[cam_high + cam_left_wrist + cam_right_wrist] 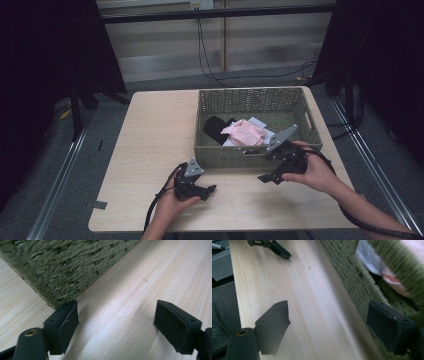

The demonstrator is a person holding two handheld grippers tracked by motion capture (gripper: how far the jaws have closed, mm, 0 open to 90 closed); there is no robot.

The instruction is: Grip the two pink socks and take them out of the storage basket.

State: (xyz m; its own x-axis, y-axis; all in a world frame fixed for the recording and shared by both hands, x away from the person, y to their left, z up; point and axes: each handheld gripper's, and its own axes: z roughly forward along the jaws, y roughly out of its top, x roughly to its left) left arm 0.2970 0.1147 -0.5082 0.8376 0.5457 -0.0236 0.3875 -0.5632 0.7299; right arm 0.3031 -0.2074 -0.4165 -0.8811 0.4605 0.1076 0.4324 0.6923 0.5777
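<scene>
The counter (150, 150), pale wood, lies lengthwise in the high view; its near edge is cut off at the bottom between the person's forearms, and dark curtains to either side swallow whatever stands beyond it.

On its right half, toward 2 o'clock from the counter's middle, sits the woven green basket (220, 155). Its near wall hides the lower part of the contents. Inside lies a heap of cloth: a black piece (216, 127) at the 9 o'clock side, a pink piece (245, 132) on top in the middle, and white cloth (259, 122) peeking out behind toward 1 o'clock. How many items make up the heap is hard to make out. In the right gripper view the basket is blurred, with pink and white showing through the handle slot.

The right gripper (266, 178) is held just in front of the basket's near wall at about 5 o'clock of the basket; the hand covers much of its body. Its own view shows the jaws spread wide with nothing between them but bare counter and the basket's wall.

The left gripper (212, 189) rests low over the counter at 7 o'clock of the basket, near its near left corner. Its jaws also stand wide apart and hold nothing, one jaw tip just beside the wicker corner.
</scene>
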